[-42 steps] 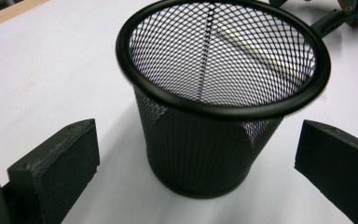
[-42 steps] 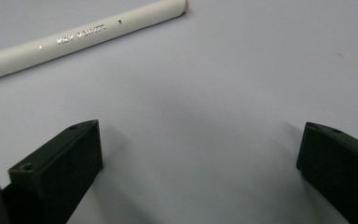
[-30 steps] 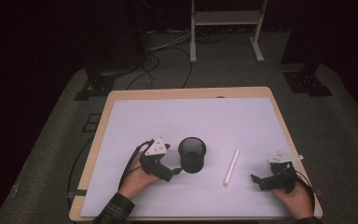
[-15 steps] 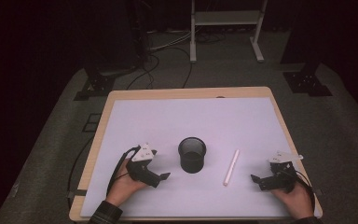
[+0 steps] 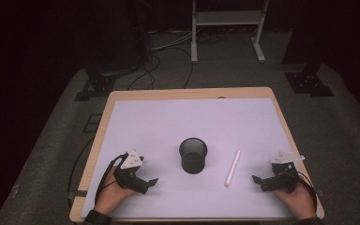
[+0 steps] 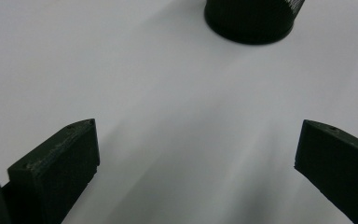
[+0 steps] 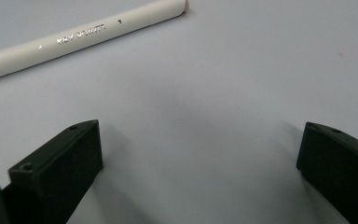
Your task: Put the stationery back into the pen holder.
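Observation:
A black mesh cup (image 5: 193, 155) stands upright near the middle of the white table top (image 5: 192, 122); its base (image 6: 251, 18) appears at the top of the left gripper view. To its right lies a white marker pen (image 5: 233, 167), also seen flat along the top of the right gripper view (image 7: 81, 35). My left gripper (image 5: 153, 182) rests low at the front left, a short way from the cup, open with nothing between its jaws. At the front right my right gripper (image 5: 256, 178) sits just right of the pen, open and holding nothing.
The white sheet covers a wooden table whose front edge (image 5: 192, 218) runs just under both hands. Beyond the table, on a grey floor, stand a white metal stand (image 5: 227, 28), black tripod feet (image 5: 98, 86) and loose cables (image 5: 166, 44).
My left gripper has let go of the cup and drawn back to the left and towards the front edge. The cup, the pen and the right gripper have stayed put.

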